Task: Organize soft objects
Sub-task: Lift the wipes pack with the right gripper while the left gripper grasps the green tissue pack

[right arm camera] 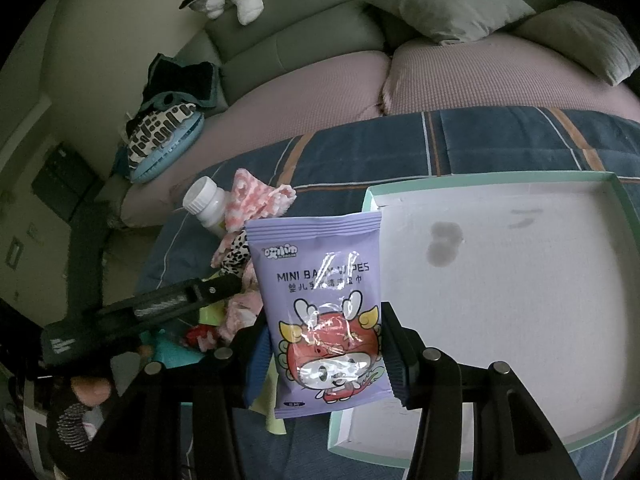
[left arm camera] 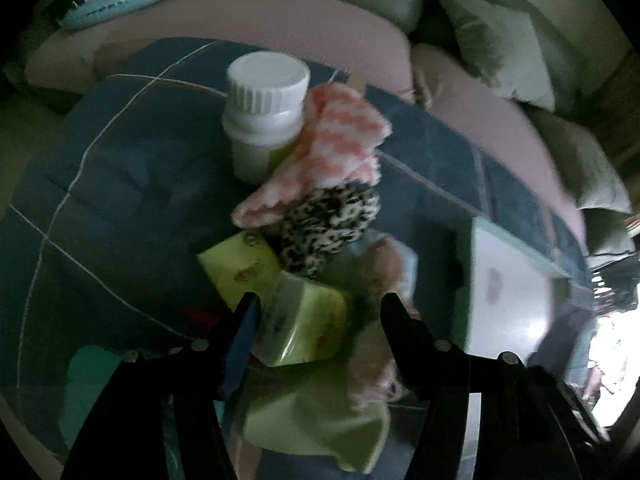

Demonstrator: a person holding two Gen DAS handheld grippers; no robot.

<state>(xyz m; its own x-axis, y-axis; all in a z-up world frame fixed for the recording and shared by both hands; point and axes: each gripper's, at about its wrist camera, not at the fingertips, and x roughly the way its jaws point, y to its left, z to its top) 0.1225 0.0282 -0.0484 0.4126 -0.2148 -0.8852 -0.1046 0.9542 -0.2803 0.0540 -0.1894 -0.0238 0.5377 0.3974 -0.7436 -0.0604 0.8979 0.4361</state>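
I see a sofa (right arm camera: 304,46) in grey-green leather with pink waffle-textured seat covers, and in front of it a quilted navy blanket (left arm camera: 120,184) crossed by thin pale lines. On the blanket lies a shallow white cardboard tray (right arm camera: 520,280) with a mint rim, stained grey inside. My right tool (right arm camera: 324,344) points down and grips a glossy lilac packet (right arm camera: 320,300), upright at the tray's left edge, printed "MINI BABY WIPES" above a red cartoon dragon. My left tool (left arm camera: 320,312) tilts steeply over the pile, jaws apart around a yellow-green plastic pouch (left arm camera: 304,324), pads not pressing. Beyond sit a pink-and-white zigzag cloth (left arm camera: 336,136), a smooth white bottle (left arm camera: 264,116) with ribbed cap, and a black-and-white speckled scrunchie (left arm camera: 328,224).
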